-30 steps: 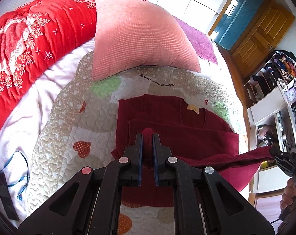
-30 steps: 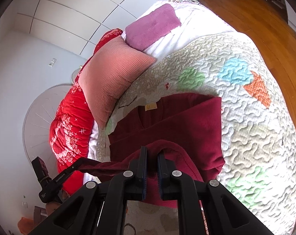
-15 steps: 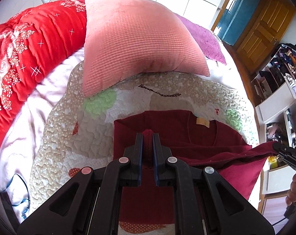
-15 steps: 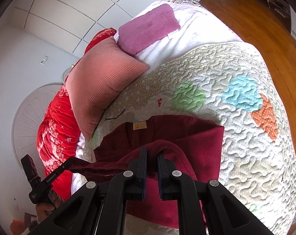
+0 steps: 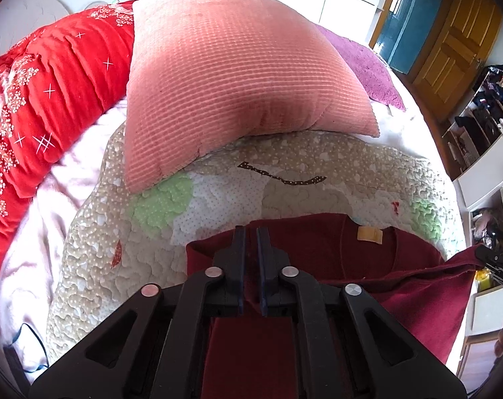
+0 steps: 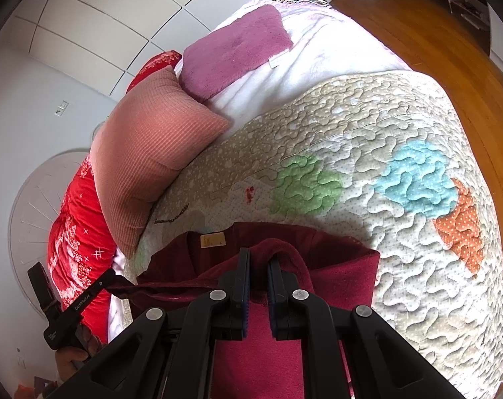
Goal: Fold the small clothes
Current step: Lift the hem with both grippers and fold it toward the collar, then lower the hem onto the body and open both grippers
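I see the dark red top [image 5: 321,252] lying on the patchwork quilt [image 5: 318,186] of the bed, its neckline and tan label [image 5: 369,234] pointing toward the upper part of the frame, at the pink pillow [image 5: 238,76]. Its lifted hem runs across the frame, left to right, stretched between my two tools. My left gripper [image 5: 250,259] has its jaws clenched on a fold of that fabric at lower centre. My right gripper [image 6: 258,279] likewise pinches a bunched ridge of the cloth [image 6: 284,256]. The black tool bodies hide the lower part of the garment in both views, and the sleeves I cannot make out. The fabric looks plain, soft and matte, with a V-shaped neck. A purple cushion [image 6: 235,50] sits at the upper centre of the right view.
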Motion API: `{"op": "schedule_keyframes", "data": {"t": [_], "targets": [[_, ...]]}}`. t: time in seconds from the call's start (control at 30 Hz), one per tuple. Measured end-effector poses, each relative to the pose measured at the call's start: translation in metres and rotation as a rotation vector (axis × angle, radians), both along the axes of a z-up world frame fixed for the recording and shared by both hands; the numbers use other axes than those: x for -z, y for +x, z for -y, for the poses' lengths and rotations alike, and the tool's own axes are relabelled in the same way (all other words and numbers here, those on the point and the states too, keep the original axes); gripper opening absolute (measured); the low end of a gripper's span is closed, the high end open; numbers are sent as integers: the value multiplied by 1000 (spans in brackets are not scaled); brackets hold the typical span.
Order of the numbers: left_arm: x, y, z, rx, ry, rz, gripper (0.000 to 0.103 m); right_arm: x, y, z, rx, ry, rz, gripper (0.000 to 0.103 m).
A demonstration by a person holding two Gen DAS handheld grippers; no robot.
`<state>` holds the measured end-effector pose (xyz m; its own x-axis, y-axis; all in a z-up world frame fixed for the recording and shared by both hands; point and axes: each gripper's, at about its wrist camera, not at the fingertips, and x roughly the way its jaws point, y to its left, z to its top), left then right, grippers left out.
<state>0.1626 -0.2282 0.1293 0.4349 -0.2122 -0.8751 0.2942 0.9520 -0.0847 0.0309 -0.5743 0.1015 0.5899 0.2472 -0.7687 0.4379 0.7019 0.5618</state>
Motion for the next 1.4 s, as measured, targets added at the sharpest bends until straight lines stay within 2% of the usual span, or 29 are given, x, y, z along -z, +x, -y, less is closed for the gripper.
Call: {"op": "schedule_keyframes", "data": {"t": [0.17, 0.27, 0.33, 0.37, 0.43, 0.47, 0.5, 0.57, 0.67, 0.73, 0.83, 0.9, 0.93, 0.97, 1.0, 1.07, 1.17, 1.27, 1.4], "targets": [[18, 13, 9, -21, 18, -25, 2, 29, 10, 15, 79, 81, -40, 8], [29, 20, 2, -74, -20, -96, 2, 38, 14, 24, 108, 133, -87, 9], [31, 21, -8, -113, -61, -127, 4, 31, 10, 25, 105, 143, -63, 11], [31, 21, -12, -120, -65, -134, 5, 27, 7, 24, 93, 129, -57, 12], [29, 18, -17, -119, -57, -134, 23, 20, 5, 21, 59, 89, -56, 15], [27, 16, -19, -114, -61, -129, 25, 15, 2, 21, 60, 38, -56, 26], [25, 14, -20, -110, -67, -124, 25, 9, -2, 24, 76, -15, -43, 32], [22, 10, -22, -100, -74, -119, 25, -2, -10, 33, 110, -38, 3, 36], [21, 1, -18, -72, -80, -98, 25, -8, -15, 34, 78, -24, 15, 36], [26, -2, -6, -38, -58, -98, 25, -6, -13, 22, 24, -64, -8, 36], [37, -1, 9, -30, -32, -109, 25, 15, -1, 1, -51, -133, -93, 36], [48, 3, 13, -55, -17, -130, 25, 30, 6, -6, -72, -156, -113, 35], [56, 6, 14, -76, 15, -140, 25, 34, 9, -9, -78, -186, -115, 28], [62, 9, 15, -88, 34, -144, 25, 37, 11, -8, -76, -237, -130, 14], [68, 12, 15, -95, 51, -150, 25, 40, 14, -7, -66, -293, -150, 10], [82, 19, 18, -107, 113, -151, 26, 52, 21, 0, -42, -309, -185, 10], [98, 25, 25, -103, 181, -144, 27, 73, 29, -1, -70, -337, -245, 10], [97, 21, 29, -90, 195, -117, 28, 63, 25, -3, -78, -376, -229, 10], [85, 13, 21, -86, 154, -128, 27, 28, 3, -6, -56, -368, -191, 10]]}}
